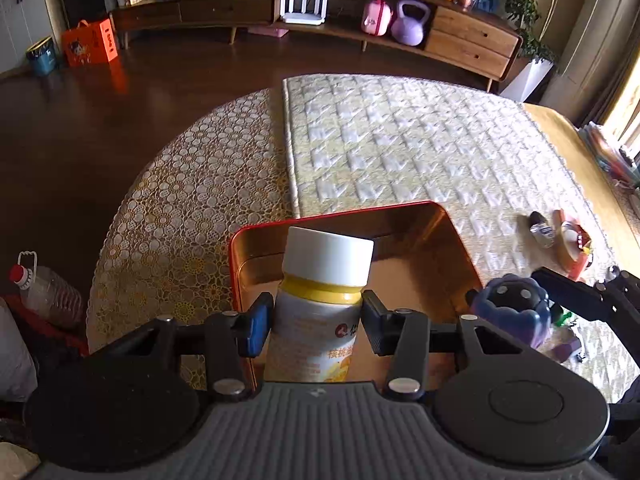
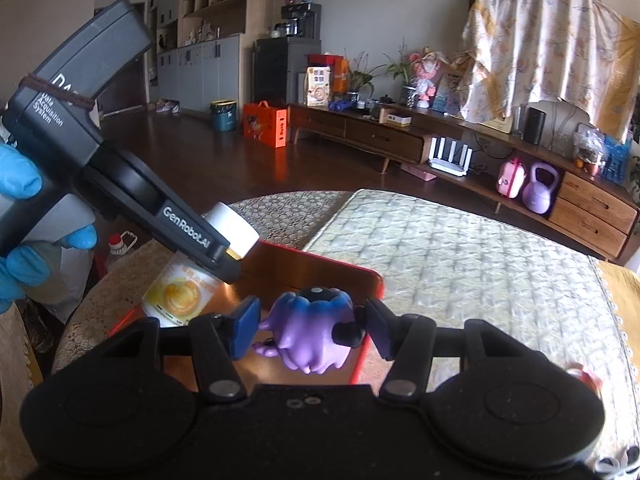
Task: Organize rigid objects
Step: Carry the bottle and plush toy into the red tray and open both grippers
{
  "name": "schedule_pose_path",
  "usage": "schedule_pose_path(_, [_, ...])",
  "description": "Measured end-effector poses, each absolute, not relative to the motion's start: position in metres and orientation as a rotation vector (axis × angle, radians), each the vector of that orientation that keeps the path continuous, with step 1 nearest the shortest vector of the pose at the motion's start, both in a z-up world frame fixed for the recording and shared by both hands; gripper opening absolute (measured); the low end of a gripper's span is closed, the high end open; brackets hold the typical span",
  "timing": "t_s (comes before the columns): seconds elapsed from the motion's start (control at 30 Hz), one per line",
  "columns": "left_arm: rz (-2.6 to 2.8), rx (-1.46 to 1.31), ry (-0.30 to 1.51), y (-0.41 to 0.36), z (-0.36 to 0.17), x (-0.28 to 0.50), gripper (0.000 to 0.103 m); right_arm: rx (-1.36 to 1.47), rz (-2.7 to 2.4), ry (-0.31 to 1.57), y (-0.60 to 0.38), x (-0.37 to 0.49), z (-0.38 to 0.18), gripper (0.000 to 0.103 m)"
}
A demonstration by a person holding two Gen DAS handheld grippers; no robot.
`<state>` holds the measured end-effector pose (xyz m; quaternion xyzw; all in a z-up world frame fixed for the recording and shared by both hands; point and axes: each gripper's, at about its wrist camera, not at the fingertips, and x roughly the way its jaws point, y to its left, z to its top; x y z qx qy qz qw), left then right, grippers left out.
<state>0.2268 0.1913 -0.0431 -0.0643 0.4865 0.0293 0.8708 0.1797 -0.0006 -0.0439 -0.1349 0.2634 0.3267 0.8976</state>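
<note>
Hovering over a red-rimmed metal tin on a cloth-covered table, two hand-held grippers each carry one object. The left gripper is clenched on a supplement bottle with a white cap and a yellow band, its pads pressing the body just below the cap; the bottle tilts forward above the tin's open, coppery interior. The right gripper is clamped around a purple toy figure, held at its sides, also above the tin (whether either object touches the tin floor cannot be told). A blue-gloved hand grips the left tool's handle. The bottle looks like rigid, smooth plastic, probably light and a little slippery, so a hold on the shoulder under the cap seems sensible. The figure appears hard and lumpy, likely light, best pinched across its widest part. Further off on the quilted mat lie a few small items, too blurred to name.
</note>
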Motion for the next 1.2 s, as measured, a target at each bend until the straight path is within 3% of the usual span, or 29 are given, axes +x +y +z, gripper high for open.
schedule_pose_path(0.5, [0.06,-0.124,1.081,0.2,-0.074,0.256,0.046,-0.436,0.723,0.615,0.05,0.212,-0.084,0.056])
schedule_pose_path(1.07, [0.058,-0.136,1.097,0.198,-0.089,0.272,0.045,-0.476,0.686,0.679,0.047,0.209,-0.092,0.056])
schedule_pose_path(1.2, [0.063,-0.14,1.098,0.197,-0.089,0.271,0.045,-0.454,0.686,0.678,0.043,0.205,-0.088,0.063])
